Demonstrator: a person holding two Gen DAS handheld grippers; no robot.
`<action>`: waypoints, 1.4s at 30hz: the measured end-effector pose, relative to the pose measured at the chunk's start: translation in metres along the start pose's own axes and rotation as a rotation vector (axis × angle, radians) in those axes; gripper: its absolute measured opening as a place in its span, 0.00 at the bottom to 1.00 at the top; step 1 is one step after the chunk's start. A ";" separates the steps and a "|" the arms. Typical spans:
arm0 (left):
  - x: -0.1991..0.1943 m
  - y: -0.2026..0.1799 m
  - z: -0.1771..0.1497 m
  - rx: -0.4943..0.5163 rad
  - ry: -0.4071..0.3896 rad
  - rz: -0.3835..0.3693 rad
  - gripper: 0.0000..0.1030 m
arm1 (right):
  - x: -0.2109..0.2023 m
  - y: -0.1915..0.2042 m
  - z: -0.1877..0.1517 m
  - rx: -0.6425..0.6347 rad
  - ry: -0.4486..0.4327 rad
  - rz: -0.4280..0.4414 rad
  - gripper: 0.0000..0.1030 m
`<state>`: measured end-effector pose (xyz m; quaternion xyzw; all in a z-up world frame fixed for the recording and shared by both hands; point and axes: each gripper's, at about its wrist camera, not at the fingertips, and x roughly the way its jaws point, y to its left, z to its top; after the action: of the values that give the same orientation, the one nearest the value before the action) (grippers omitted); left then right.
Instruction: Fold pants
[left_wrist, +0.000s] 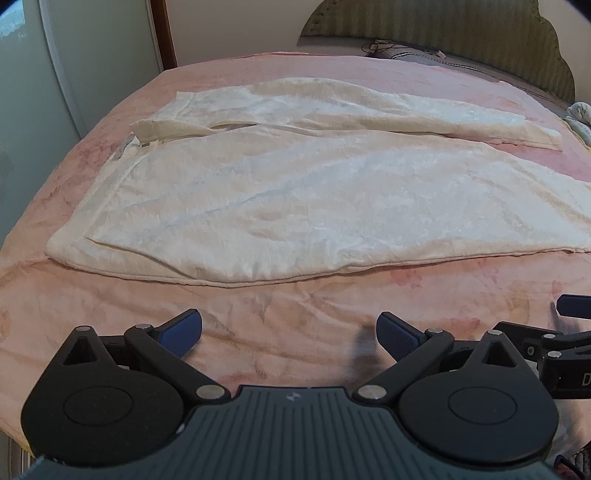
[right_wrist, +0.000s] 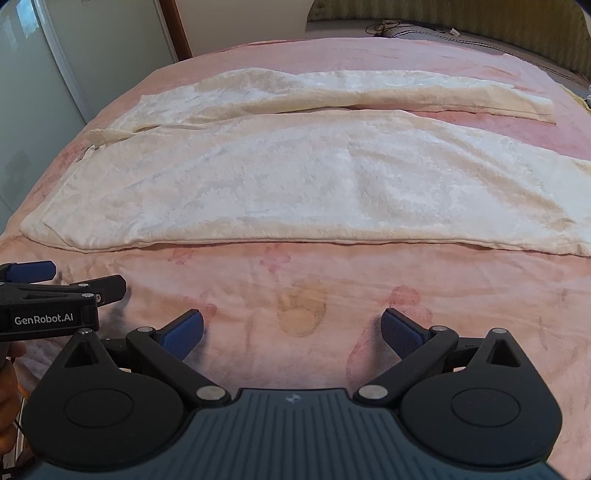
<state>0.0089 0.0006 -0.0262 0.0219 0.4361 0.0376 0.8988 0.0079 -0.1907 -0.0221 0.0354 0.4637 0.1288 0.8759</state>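
Cream white pants (left_wrist: 295, 177) lie flat on a pink bed cover (left_wrist: 258, 317), waistband at the left, both legs running to the right. They also show in the right wrist view (right_wrist: 295, 177). My left gripper (left_wrist: 289, 334) is open and empty, hovering over the bare cover in front of the near leg's edge. My right gripper (right_wrist: 291, 334) is open and empty too, beside it on the right, also short of the pants. The left gripper's side shows at the left edge of the right wrist view (right_wrist: 48, 299).
A padded headboard (left_wrist: 461, 33) and a grey pillow (left_wrist: 443, 61) lie at the far right of the bed. A white wardrobe door (left_wrist: 55, 74) stands at the left. A wooden door frame (left_wrist: 162, 33) is behind the bed.
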 end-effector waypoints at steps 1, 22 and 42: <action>0.000 0.000 0.000 0.000 0.000 0.000 1.00 | 0.000 0.000 0.000 -0.001 0.001 0.001 1.00; -0.011 0.012 0.009 -0.037 -0.098 -0.021 1.00 | 0.003 0.000 0.005 0.013 -0.001 0.066 1.00; -0.011 0.047 0.073 0.013 -0.256 0.074 1.00 | 0.018 -0.012 0.140 -0.375 -0.319 0.270 1.00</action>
<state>0.0573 0.0464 0.0316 0.0481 0.3169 0.0647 0.9450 0.1348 -0.1899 0.0402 -0.0460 0.2791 0.3206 0.9040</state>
